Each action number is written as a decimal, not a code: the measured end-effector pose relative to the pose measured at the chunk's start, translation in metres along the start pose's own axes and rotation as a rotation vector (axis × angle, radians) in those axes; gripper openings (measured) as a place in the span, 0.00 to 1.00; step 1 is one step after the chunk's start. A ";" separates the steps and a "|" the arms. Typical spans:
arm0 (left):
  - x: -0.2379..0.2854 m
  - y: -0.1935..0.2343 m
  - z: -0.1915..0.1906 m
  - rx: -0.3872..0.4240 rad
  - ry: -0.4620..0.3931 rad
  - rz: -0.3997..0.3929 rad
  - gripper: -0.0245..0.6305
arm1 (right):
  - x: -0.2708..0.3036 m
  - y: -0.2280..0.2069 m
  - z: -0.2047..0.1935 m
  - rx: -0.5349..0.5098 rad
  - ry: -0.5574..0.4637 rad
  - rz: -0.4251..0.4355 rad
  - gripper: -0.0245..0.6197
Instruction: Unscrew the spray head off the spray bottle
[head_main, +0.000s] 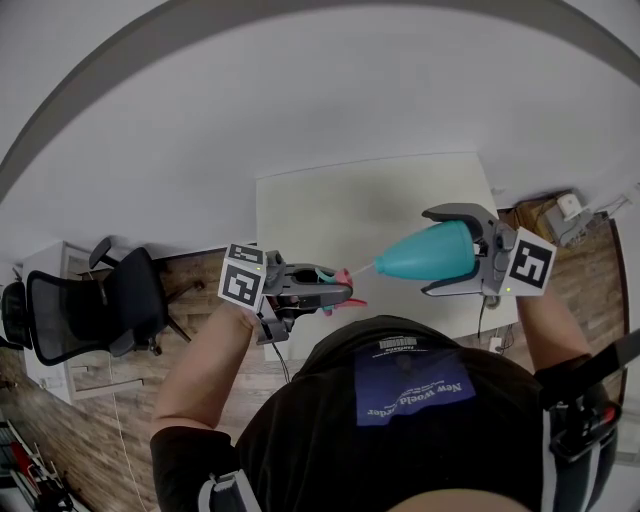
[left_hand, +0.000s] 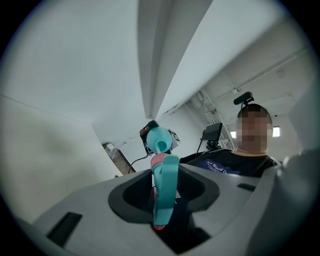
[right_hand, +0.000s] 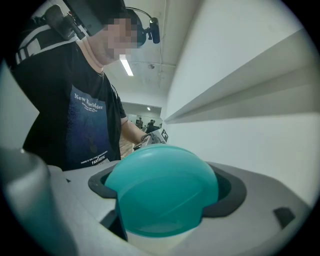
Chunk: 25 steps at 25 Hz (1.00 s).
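Your left gripper (head_main: 338, 287) is closed on the teal-and-pink spray head (left_hand: 165, 190). Your right gripper (head_main: 432, 252) clamps the teal spray bottle (right_hand: 162, 190). The head is off the bottle's neck.

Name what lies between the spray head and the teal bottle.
In the head view, only a thin pale tube bridges the gap from the spray head to the bottle; nothing else lies there.

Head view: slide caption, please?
Spray head in the left gripper, teal bottle in the right gripper, held apart.
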<state>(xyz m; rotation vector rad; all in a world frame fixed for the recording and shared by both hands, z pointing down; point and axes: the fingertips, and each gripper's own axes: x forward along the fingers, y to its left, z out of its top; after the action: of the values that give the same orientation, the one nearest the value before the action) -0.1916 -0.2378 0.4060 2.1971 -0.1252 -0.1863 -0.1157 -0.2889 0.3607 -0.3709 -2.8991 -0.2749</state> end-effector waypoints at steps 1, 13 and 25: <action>0.000 0.001 0.000 0.006 -0.001 0.005 0.26 | -0.001 0.001 -0.002 0.009 -0.003 -0.002 0.74; -0.014 0.012 -0.002 0.063 -0.130 0.106 0.26 | -0.043 -0.016 -0.034 0.128 -0.069 -0.093 0.74; -0.043 0.018 0.011 0.108 -0.358 0.188 0.26 | -0.047 -0.038 -0.051 0.378 -0.165 -0.190 0.74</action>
<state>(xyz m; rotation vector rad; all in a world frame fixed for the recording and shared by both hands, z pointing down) -0.2358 -0.2502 0.4181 2.2244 -0.5494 -0.4747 -0.0718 -0.3461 0.3937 -0.0566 -3.0580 0.2886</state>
